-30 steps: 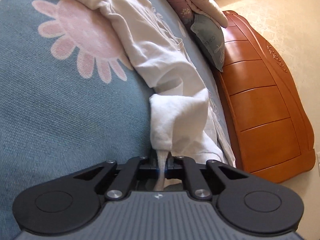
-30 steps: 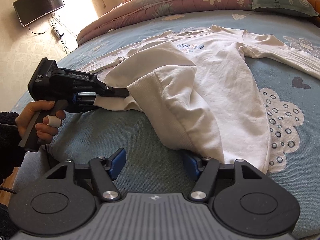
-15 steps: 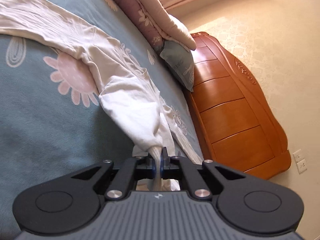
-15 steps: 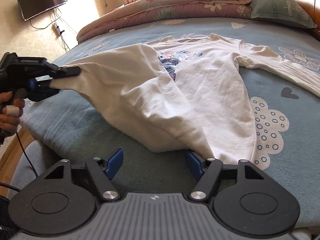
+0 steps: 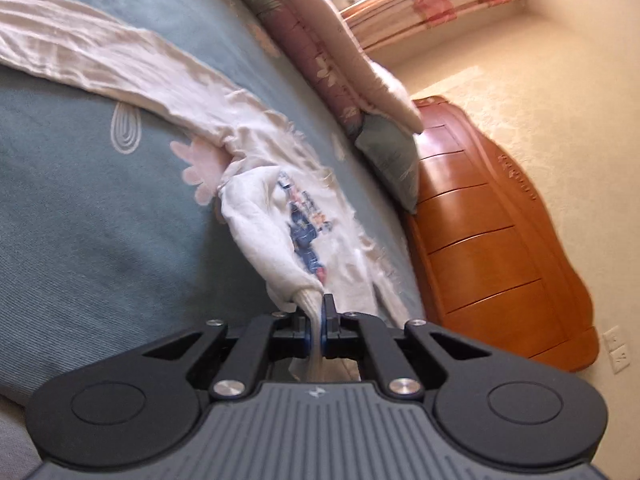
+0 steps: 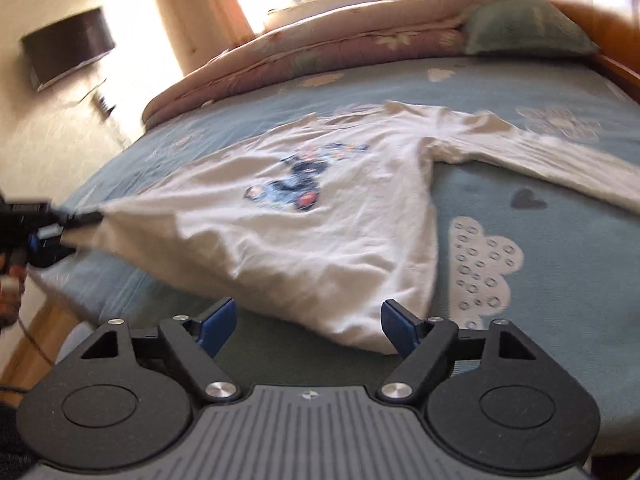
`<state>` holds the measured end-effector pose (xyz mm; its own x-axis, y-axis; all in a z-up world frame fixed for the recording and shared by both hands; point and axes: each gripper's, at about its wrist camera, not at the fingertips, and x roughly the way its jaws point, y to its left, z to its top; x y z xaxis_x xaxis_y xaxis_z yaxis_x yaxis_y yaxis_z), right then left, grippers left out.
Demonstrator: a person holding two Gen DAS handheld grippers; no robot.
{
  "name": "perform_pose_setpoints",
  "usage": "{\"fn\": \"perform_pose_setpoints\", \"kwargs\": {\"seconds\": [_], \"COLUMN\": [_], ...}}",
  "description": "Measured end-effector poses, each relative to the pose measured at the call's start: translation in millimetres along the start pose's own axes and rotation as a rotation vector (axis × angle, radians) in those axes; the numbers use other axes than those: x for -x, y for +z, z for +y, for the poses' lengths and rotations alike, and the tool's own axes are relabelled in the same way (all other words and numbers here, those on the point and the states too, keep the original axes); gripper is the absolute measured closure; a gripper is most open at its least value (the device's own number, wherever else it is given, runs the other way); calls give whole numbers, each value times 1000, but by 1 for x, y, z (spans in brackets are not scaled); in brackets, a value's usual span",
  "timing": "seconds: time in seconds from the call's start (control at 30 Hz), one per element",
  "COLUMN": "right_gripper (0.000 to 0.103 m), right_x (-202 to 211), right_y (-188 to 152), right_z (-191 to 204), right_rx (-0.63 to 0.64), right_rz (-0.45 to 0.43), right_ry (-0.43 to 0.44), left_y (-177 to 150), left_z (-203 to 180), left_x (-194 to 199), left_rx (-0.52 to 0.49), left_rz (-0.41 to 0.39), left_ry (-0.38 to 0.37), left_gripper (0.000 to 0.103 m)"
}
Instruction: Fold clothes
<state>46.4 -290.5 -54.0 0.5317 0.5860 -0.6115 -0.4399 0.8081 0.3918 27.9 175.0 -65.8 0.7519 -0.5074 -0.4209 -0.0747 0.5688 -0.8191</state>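
A white long-sleeved shirt [image 6: 320, 216] with a blue print on its chest lies spread on the blue bedspread [image 6: 540, 280]. My left gripper [image 5: 317, 320] is shut on the shirt's [image 5: 280, 240] hem corner and holds it stretched out to the left; it also shows in the right wrist view, where the left gripper [image 6: 76, 220] sits at the left edge in a hand. My right gripper [image 6: 308, 320] stands open just in front of the near hem, its blue pads [image 6: 218, 320] on either side of the cloth edge without touching it. One sleeve [image 6: 540, 164] runs off to the right.
A folded pink quilt [image 6: 340, 44] and a green pillow [image 6: 528, 28] lie along the far side of the bed. The wooden headboard [image 5: 500, 240] stands at the right. A dark TV [image 6: 66, 46] hangs on the left wall. The bed's edge is just below my right gripper.
My left gripper pulled the folded-over hem corner out to the left, opening the shirt flat so the chest print shows. The right gripper stayed open near the front hem.
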Motion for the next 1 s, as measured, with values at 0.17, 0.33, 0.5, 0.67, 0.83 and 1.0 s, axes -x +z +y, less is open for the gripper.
{"fn": "perform_pose_setpoints", "kwargs": {"seconds": [0.17,0.33,0.5,0.67,0.83,1.0], "right_gripper": [20,19,18,17,14,14], "right_x": [-18,-40,-47,-67,-91,-86], "right_y": [-5,-4,8,22,47,32], "right_z": [-44,-59,-48,-44,-23,-35], "right_rx": [-225,-266,-280,-348,-303,-278], "right_rz": [3,3,-33,-27,18,53], "right_ry": [31,83,262,354,354,272], "left_y": [8,9,1,1,1,0], "left_z": [12,21,26,32,34,33], "left_x": [-23,-47,-66,-73,-73,-74], "left_rx": [7,21,1,12,18,29], "left_rz": [51,115,171,179,179,168], "left_ry": [58,141,210,206,206,195], "left_gripper": [100,100,100,100,100,100]}}
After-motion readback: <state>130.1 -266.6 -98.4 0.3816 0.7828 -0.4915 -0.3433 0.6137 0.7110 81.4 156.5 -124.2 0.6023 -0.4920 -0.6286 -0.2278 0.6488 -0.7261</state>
